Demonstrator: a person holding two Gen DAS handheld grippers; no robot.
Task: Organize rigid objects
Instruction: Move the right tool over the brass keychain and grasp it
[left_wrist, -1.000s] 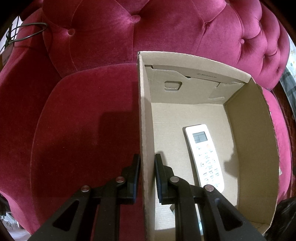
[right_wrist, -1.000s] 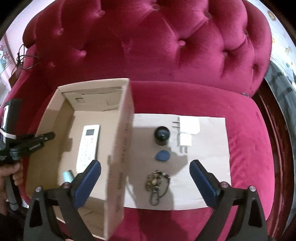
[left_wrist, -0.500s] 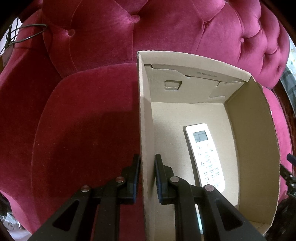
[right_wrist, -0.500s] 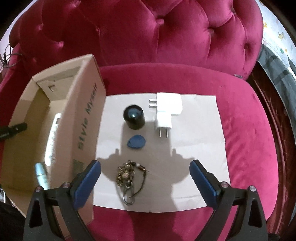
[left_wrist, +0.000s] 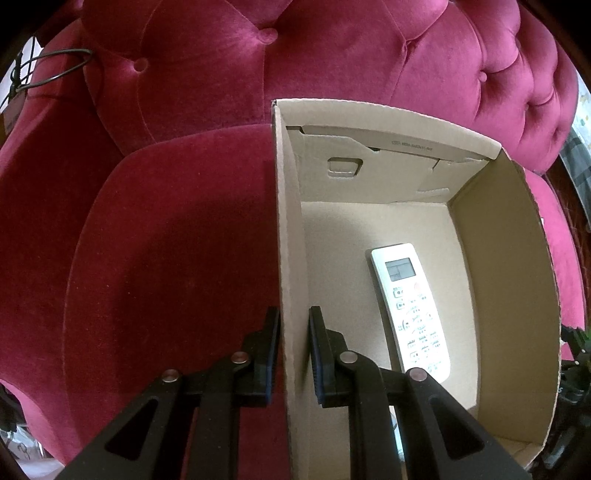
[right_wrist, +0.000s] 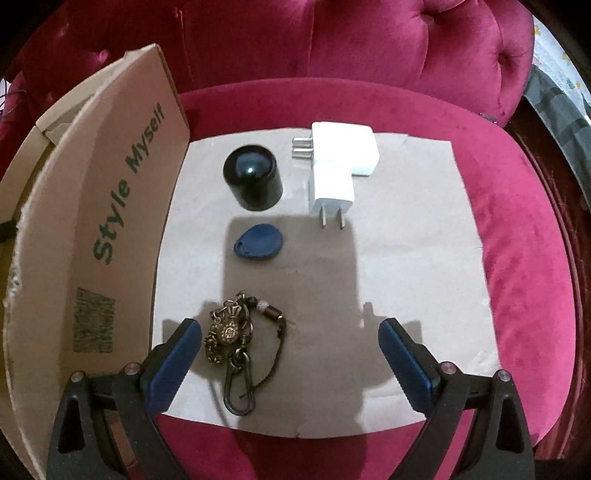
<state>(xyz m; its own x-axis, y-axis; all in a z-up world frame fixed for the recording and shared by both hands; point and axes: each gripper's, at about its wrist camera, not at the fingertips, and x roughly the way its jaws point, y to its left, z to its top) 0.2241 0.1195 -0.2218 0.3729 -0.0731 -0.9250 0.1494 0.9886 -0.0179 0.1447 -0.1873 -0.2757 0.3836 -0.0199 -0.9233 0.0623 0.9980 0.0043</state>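
remote (left_wrist: 410, 310) lies in box (right_wrist: 110, 236); right of box, on paper sheet (right_wrist: 406, 280): cap (right_wrist: 253, 177), chargers (right_wrist: 340, 166), tag (right_wrist: 258, 242), keychain (right_wrist: 232, 332) nearest.

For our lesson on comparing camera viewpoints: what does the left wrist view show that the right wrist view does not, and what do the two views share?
Only the left wrist view shows the box's inside, with a white remote control on its floor, and the left gripper shut on the box's near wall.

Only the right wrist view shows the open right gripper above a paper sheet bearing a keychain, blue key fob, black cylinder and two white plug adapters.

Both show the cardboard box and red velvet sofa.
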